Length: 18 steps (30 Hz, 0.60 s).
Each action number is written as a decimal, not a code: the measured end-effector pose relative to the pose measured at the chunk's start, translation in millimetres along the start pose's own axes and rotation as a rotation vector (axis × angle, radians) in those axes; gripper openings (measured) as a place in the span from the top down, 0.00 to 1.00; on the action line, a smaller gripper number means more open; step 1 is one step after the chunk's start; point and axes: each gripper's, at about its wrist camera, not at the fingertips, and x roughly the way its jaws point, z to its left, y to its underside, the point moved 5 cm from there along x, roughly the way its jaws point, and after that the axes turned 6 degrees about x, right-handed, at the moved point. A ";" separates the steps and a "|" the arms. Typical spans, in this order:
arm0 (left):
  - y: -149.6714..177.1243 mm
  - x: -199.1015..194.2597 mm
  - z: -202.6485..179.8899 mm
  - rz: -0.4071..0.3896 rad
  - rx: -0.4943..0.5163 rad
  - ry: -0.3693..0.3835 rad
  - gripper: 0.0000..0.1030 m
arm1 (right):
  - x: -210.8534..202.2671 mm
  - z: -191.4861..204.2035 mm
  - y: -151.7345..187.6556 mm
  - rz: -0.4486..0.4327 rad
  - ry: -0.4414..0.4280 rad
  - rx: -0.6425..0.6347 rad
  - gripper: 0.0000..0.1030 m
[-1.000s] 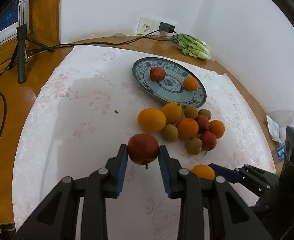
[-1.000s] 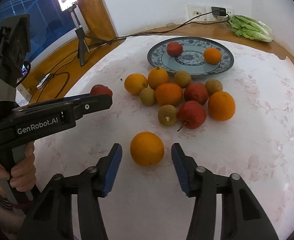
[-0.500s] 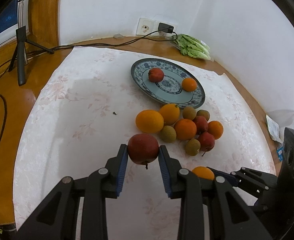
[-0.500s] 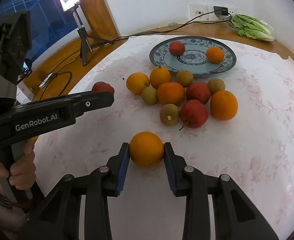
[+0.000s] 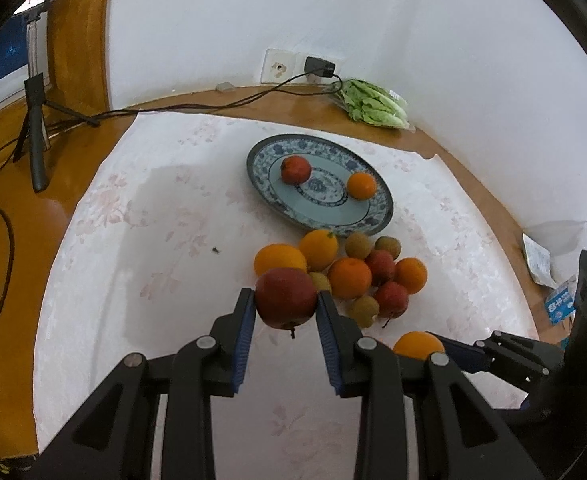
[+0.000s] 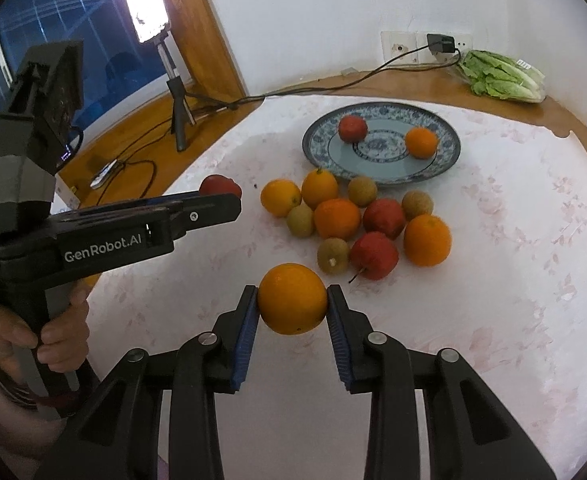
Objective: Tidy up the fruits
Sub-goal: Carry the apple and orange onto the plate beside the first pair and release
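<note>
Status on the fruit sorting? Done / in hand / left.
Done: one red apple and one orange lie on the blue patterned plate. In hand: the left gripper is shut on a red apple; the right gripper clamps an orange, clear of the cloth. Left: the pile of loose fruit on the tablecloth in front of the plate, about ten pieces.

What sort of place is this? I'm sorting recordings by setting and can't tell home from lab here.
Most likely a room in a home, set up for filming. A floral tablecloth covers a round wooden table bearing a patterned plate, bagged lettuce lies beside a wall socket, and a tripod light stands at a dark window.
</note>
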 end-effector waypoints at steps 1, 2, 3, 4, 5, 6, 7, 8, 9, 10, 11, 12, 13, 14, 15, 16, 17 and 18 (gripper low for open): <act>-1.9 0.3 -1.0 -0.001 0.004 0.000 0.69 | -1.1 -0.4 -1.6 -0.002 0.000 0.002 0.66; -4.7 0.8 -2.5 -0.001 0.007 0.001 0.69 | -3.2 -2.0 -4.1 -0.005 -0.002 0.006 0.66; -6.9 1.3 -3.6 -0.001 0.009 0.005 0.69 | -4.8 -3.9 -6.1 -0.007 -0.003 0.011 0.66; -8.5 2.2 -4.0 0.000 0.010 0.008 0.69 | -6.0 -5.7 -8.0 -0.008 -0.003 0.015 0.66; -11.5 3.1 -5.1 0.001 0.010 0.014 0.69 | -6.4 -7.0 -10.0 -0.009 -0.003 0.018 0.66; -13.8 3.9 -6.0 0.000 0.010 0.018 0.69 | -8.0 -9.4 -12.9 -0.011 -0.001 0.023 0.66; -15.5 4.5 -7.3 -0.001 0.011 0.020 0.69 | -8.9 -11.1 -14.8 -0.012 0.001 0.024 0.66; -17.4 4.5 -8.0 -0.002 0.012 0.022 0.69 | -9.6 -13.0 -17.1 -0.014 0.004 0.025 0.66; -20.6 5.5 -9.4 -0.004 0.015 0.023 0.69 | -11.0 -15.3 -20.1 -0.018 0.008 0.027 0.66; -22.1 6.0 -9.9 -0.004 0.016 0.024 0.69 | -12.1 -17.7 -22.4 -0.020 0.010 0.028 0.66; -24.2 6.9 -11.2 -0.004 0.018 0.025 0.69 | -12.8 -19.0 -24.1 -0.021 0.011 0.029 0.66; -25.9 7.7 -12.3 -0.003 0.020 0.029 0.69 | -14.0 -21.4 -27.2 -0.024 0.017 0.030 0.66; -27.9 8.8 -13.7 -0.001 0.023 0.032 0.69 | -15.0 -23.2 -29.5 -0.028 0.021 0.030 0.66; -29.5 10.0 -15.0 0.001 0.026 0.035 0.69 | -16.1 -24.5 -31.0 -0.031 0.023 0.030 0.66; -31.3 11.3 -16.2 0.003 0.029 0.036 0.69 | -17.4 -27.0 -34.3 -0.035 0.027 0.032 0.66; -33.3 12.5 -17.1 0.004 0.031 0.037 0.69 | -18.4 -29.2 -37.3 -0.039 0.030 0.034 0.66; -34.6 13.2 -17.0 0.004 0.031 0.038 0.68 | -19.0 -31.3 -40.1 -0.042 0.034 0.034 0.66; -36.7 14.7 -17.6 0.006 0.030 0.037 0.69 | -19.3 -33.3 -43.0 -0.046 0.040 0.034 0.66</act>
